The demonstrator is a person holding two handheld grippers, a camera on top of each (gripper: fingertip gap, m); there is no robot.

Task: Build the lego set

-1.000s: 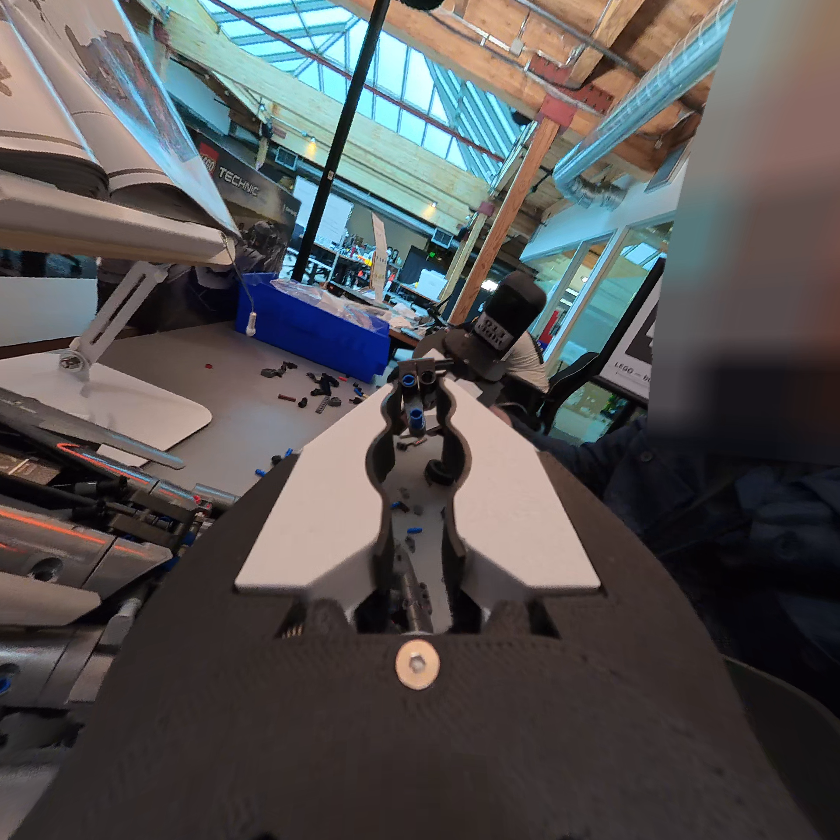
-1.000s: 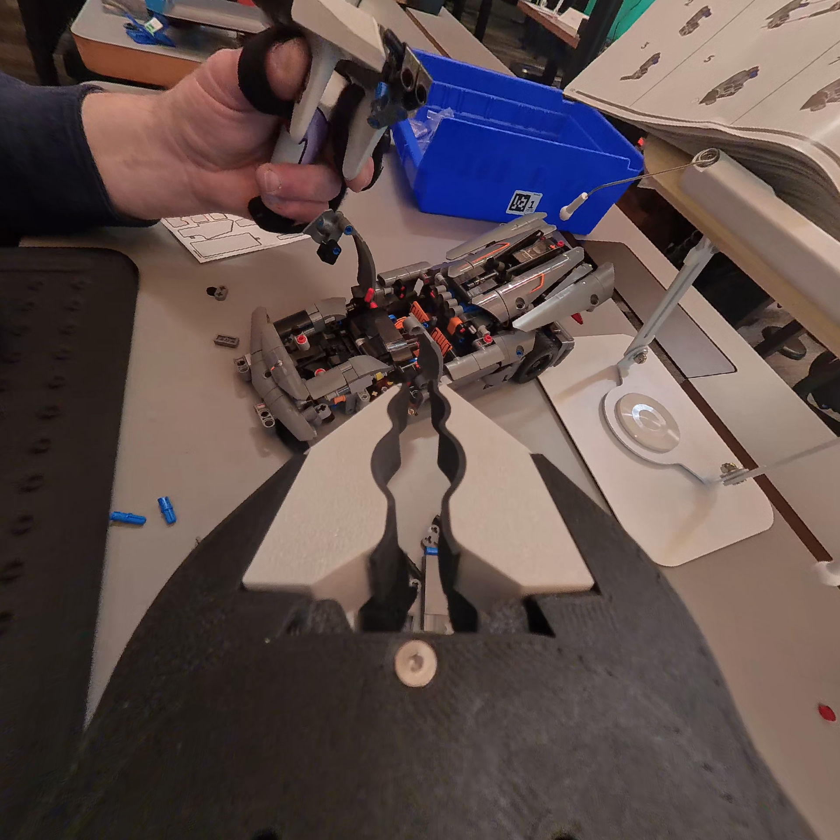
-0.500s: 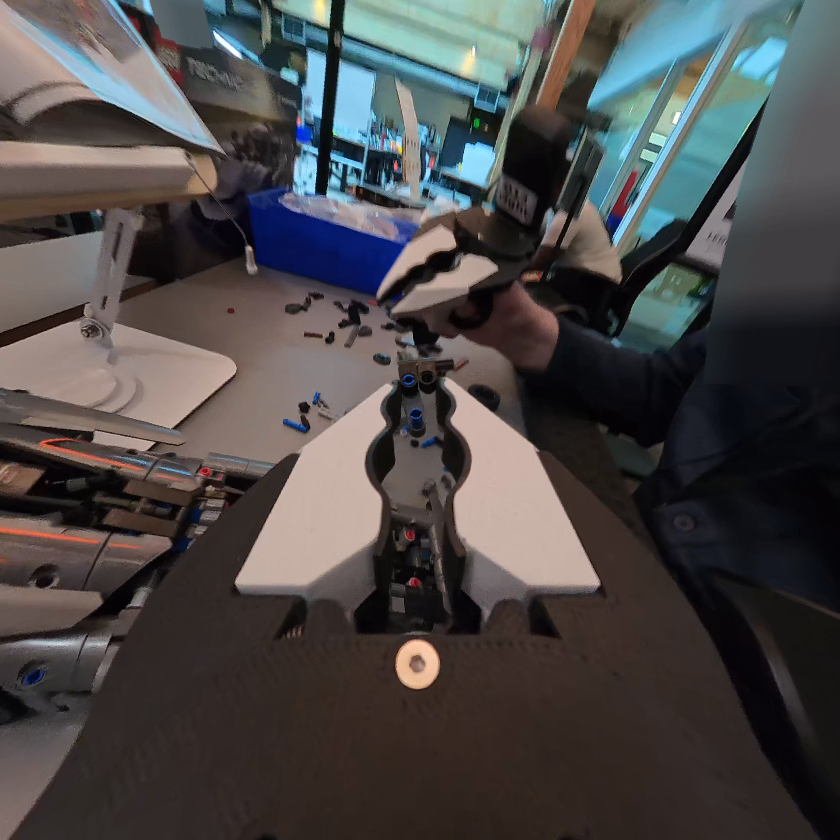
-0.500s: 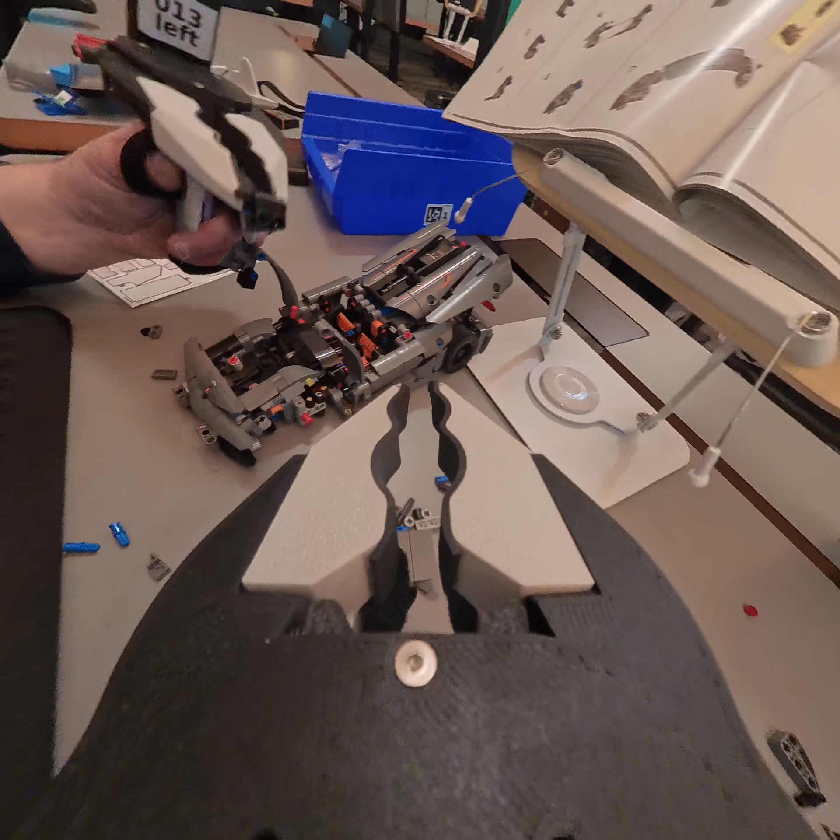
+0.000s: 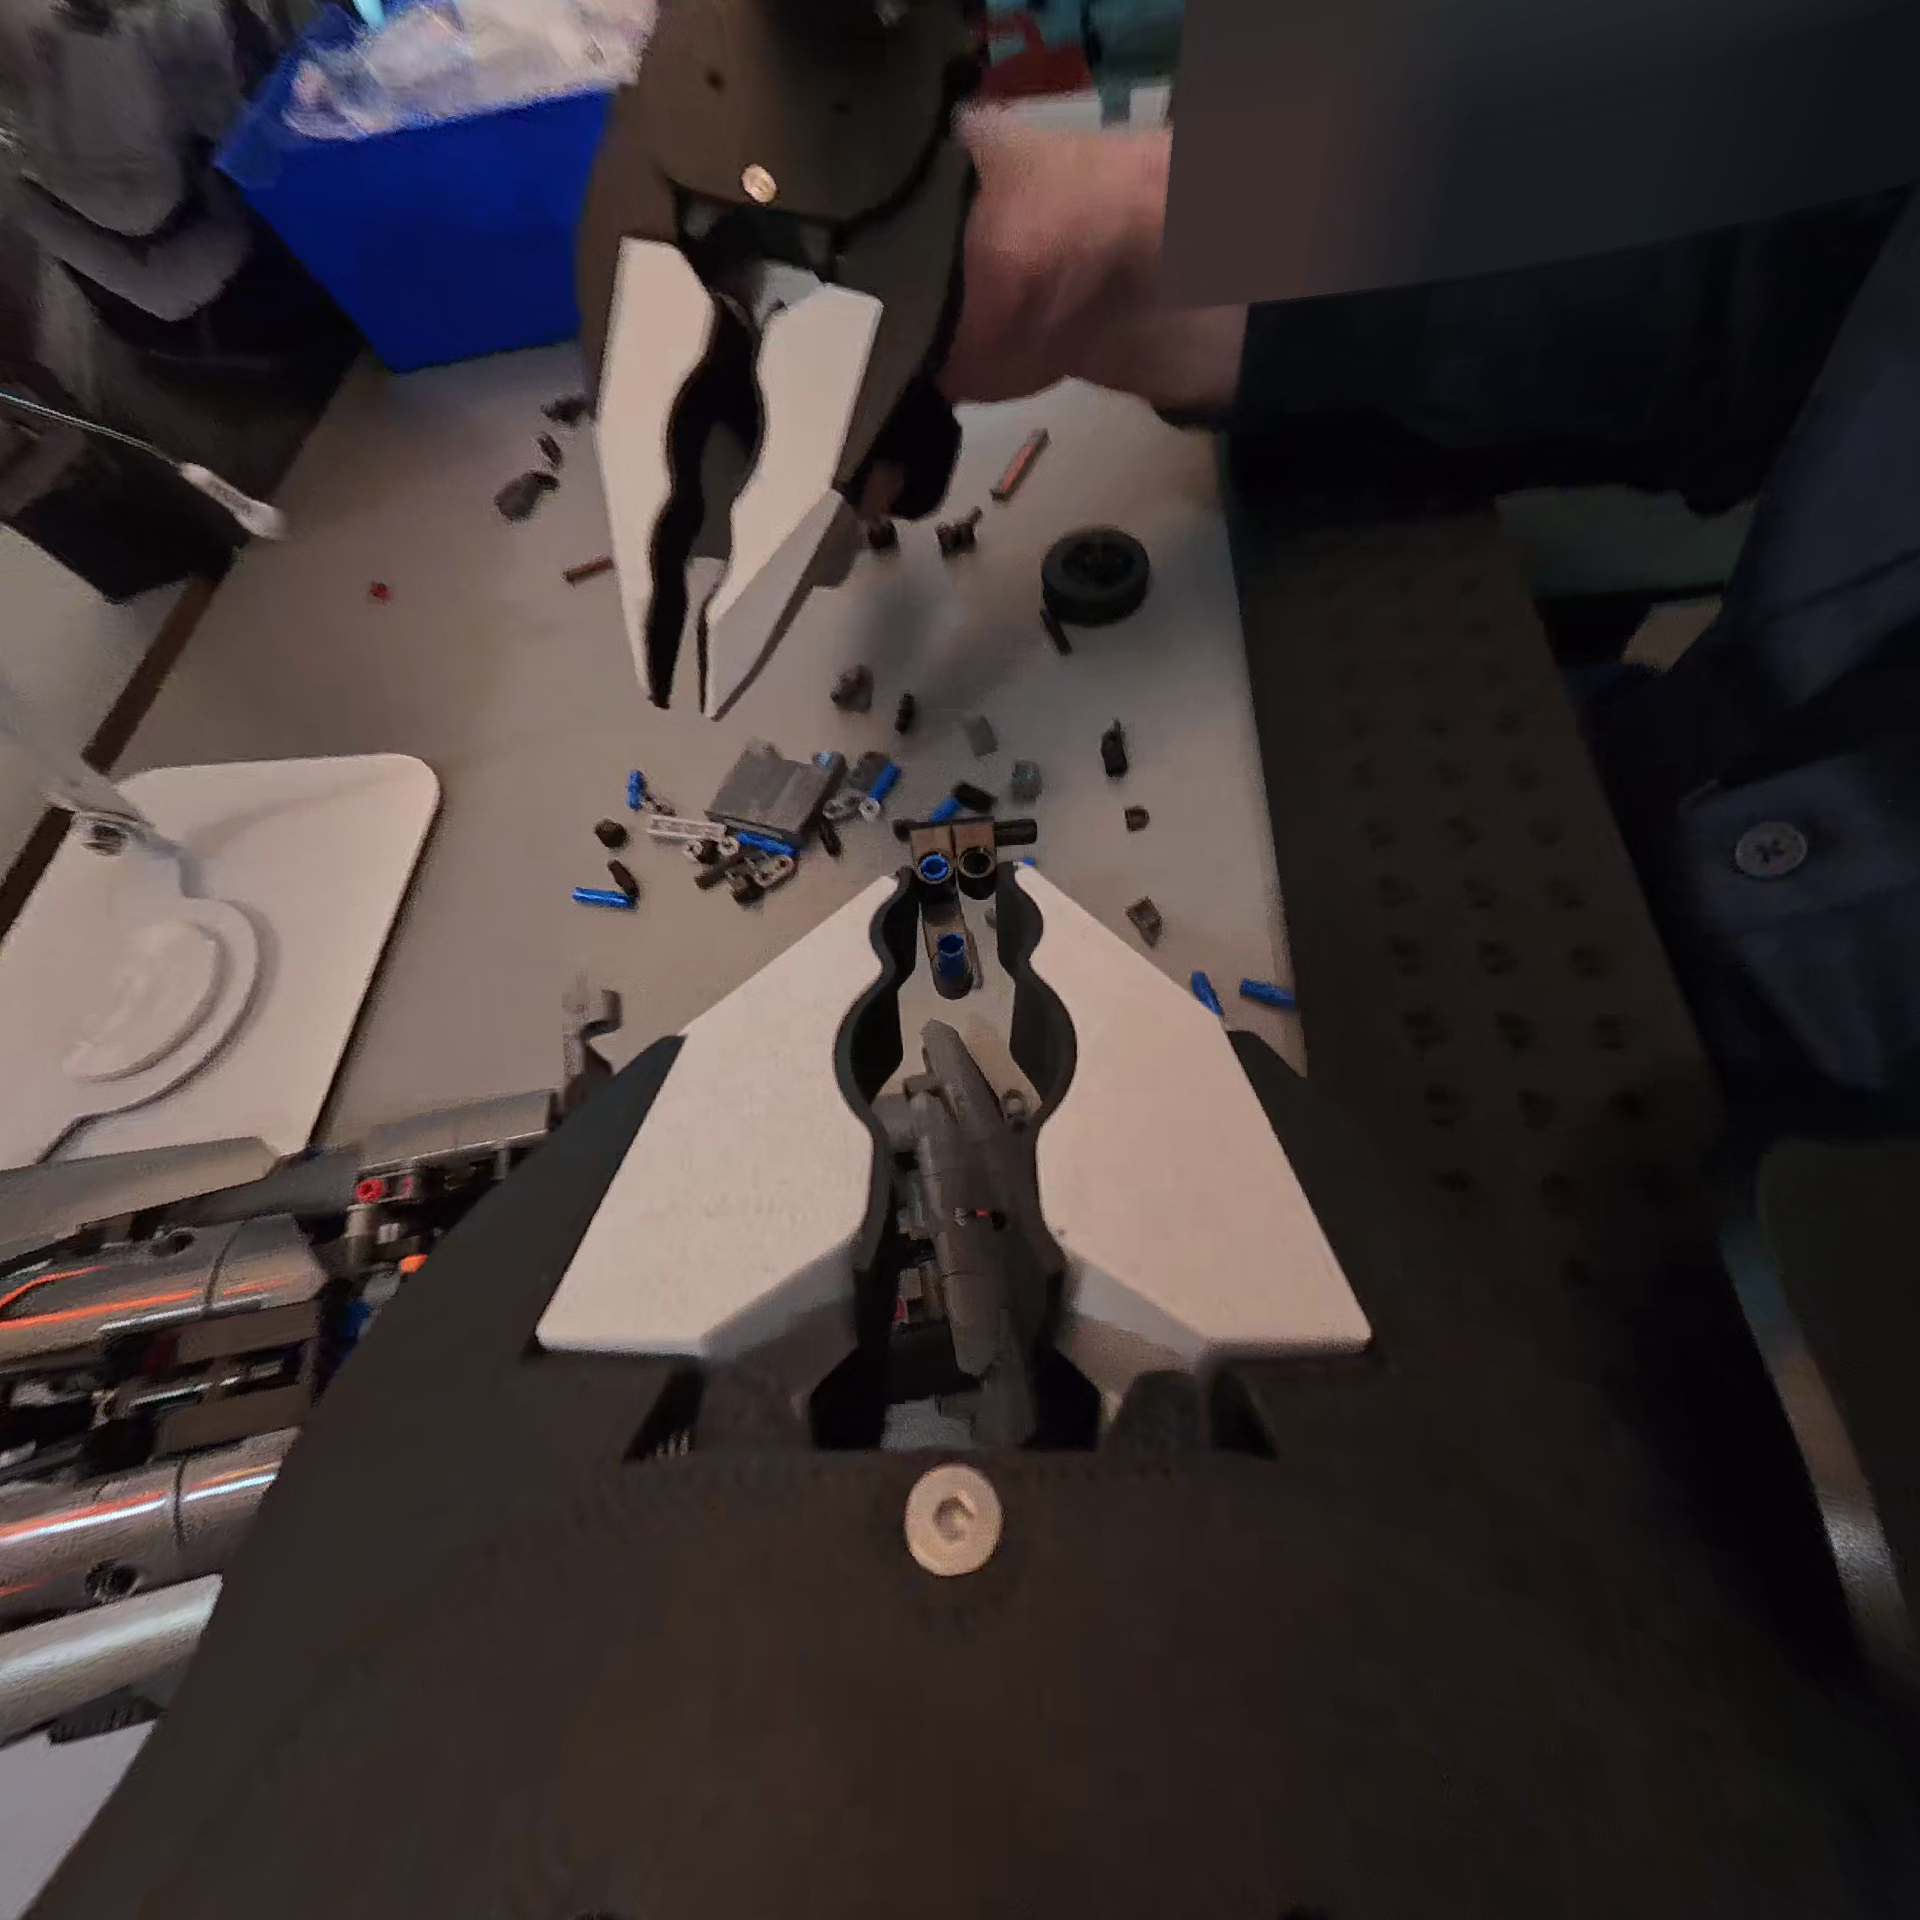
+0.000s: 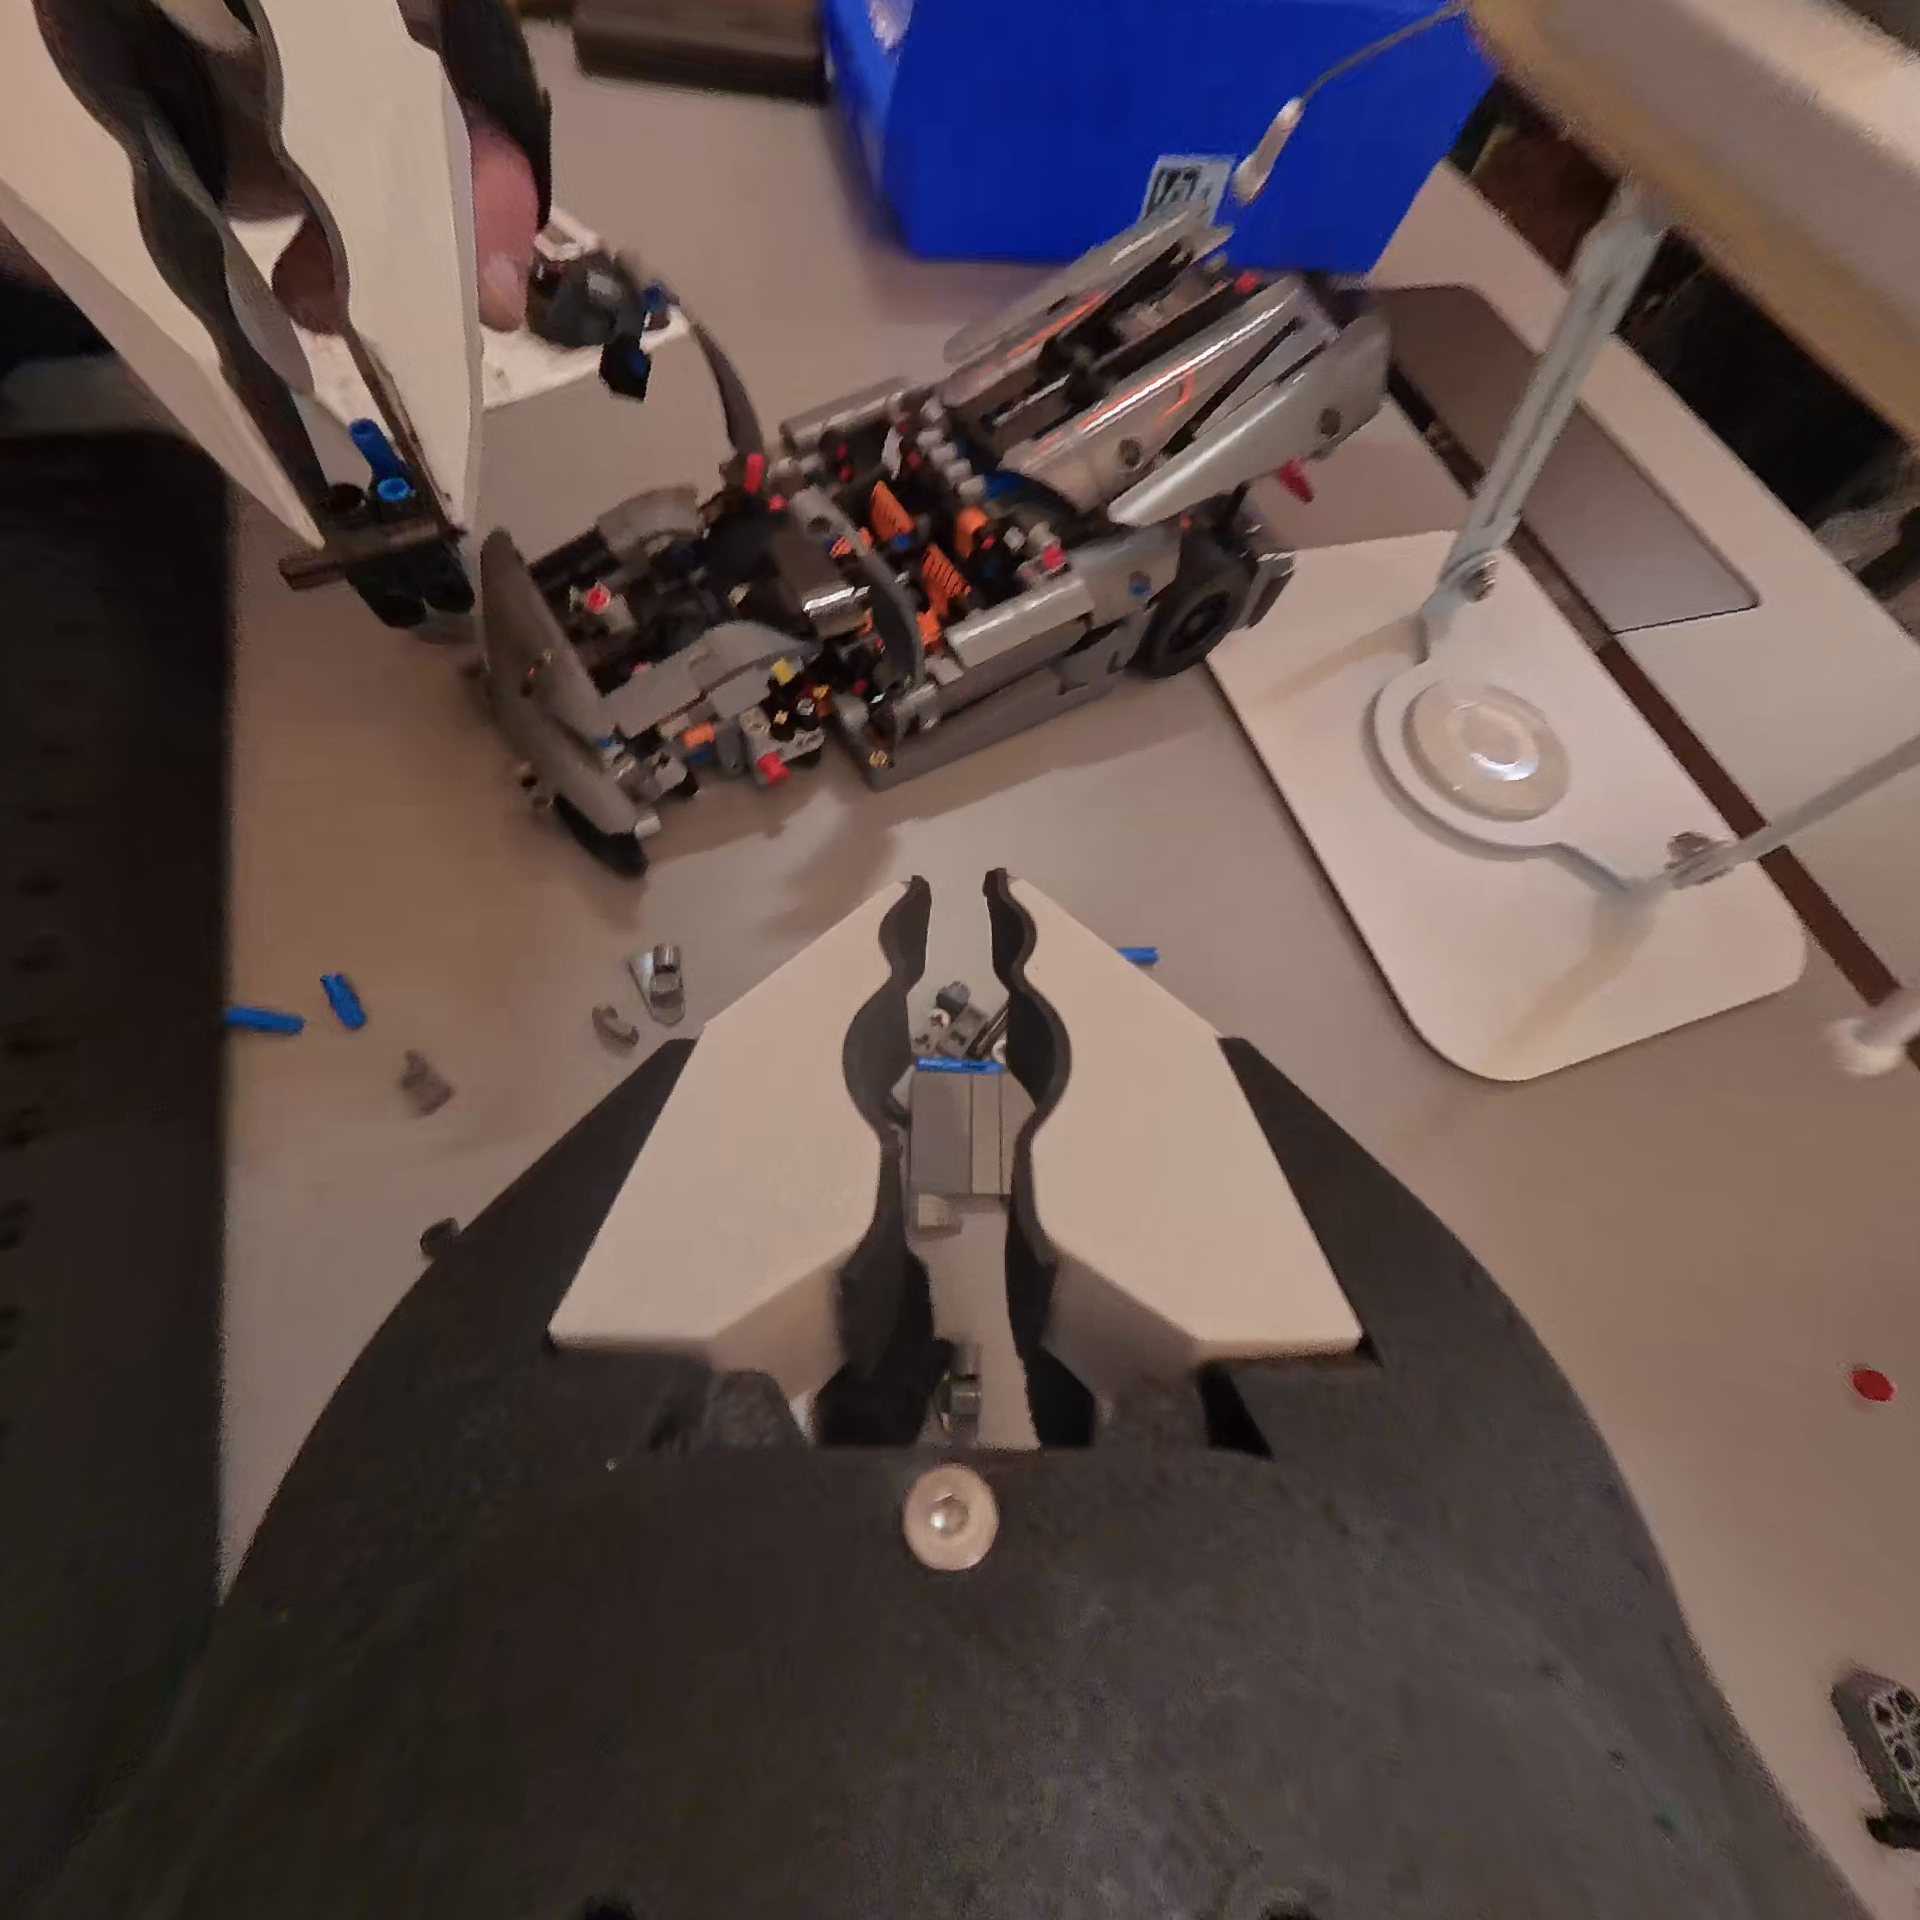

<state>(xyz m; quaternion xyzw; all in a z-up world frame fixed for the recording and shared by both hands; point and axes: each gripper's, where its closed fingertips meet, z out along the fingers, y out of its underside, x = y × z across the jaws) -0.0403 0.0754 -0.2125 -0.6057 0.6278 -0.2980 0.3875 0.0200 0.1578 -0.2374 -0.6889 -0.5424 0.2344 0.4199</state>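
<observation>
The grey counter [image 6: 1143, 831] holds a half-built lego car [image 6: 883, 582]. The left hand-held gripper [image 5: 956, 883] pinches a small black piece [image 5: 961, 847]. The right hand-held gripper [image 6: 956, 883] is slightly open and empty.

Grey desk [image 6: 1091, 831] under dim light, blue storage bin [image 6: 1091, 114] at its far edge, white book-stand base [image 6: 1507, 790] with slanted metal struts to one side, black perforated mat [image 5: 1475, 935] along the near edge
</observation>
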